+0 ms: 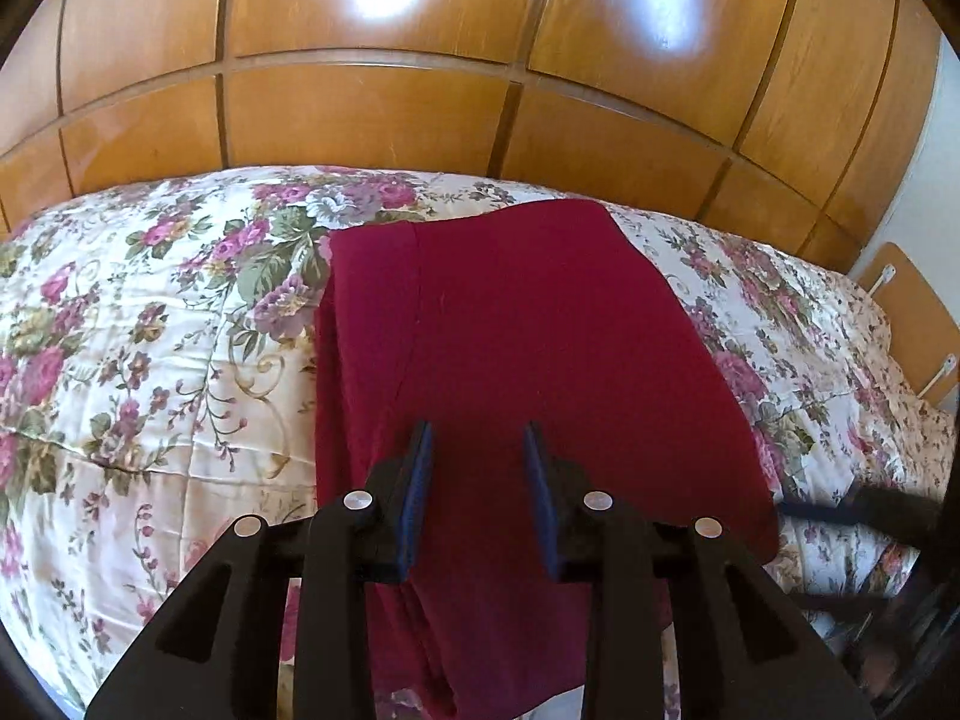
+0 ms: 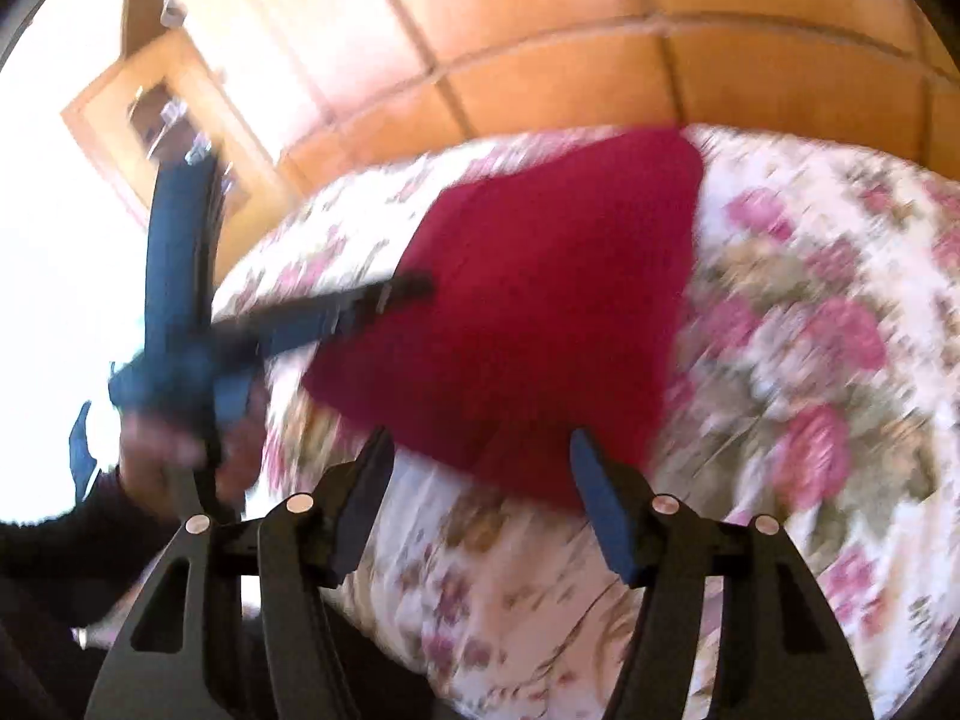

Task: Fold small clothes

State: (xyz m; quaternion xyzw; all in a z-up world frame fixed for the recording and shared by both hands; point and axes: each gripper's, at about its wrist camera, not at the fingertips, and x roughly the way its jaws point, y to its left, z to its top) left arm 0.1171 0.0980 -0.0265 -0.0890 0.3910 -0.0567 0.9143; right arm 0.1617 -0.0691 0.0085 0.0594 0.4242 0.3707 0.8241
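A dark red garment [image 1: 516, 348] lies flat on the floral bedspread [image 1: 150, 360], its near end hanging over the bed's front edge. My left gripper [image 1: 479, 438] is open and empty, hovering above the garment's near part. In the blurred right wrist view the same garment [image 2: 540, 312] lies ahead. My right gripper [image 2: 480, 444] is open and empty, just short of its near edge. The left gripper [image 2: 414, 287], held in a hand, shows at the left of that view over the garment's left edge.
A wooden panelled wardrobe [image 1: 480, 78] stands right behind the bed. A wooden shelf unit [image 2: 162, 120] stands at the far left of the right wrist view. The right gripper's dark body [image 1: 864, 510] shows at the right edge of the left wrist view.
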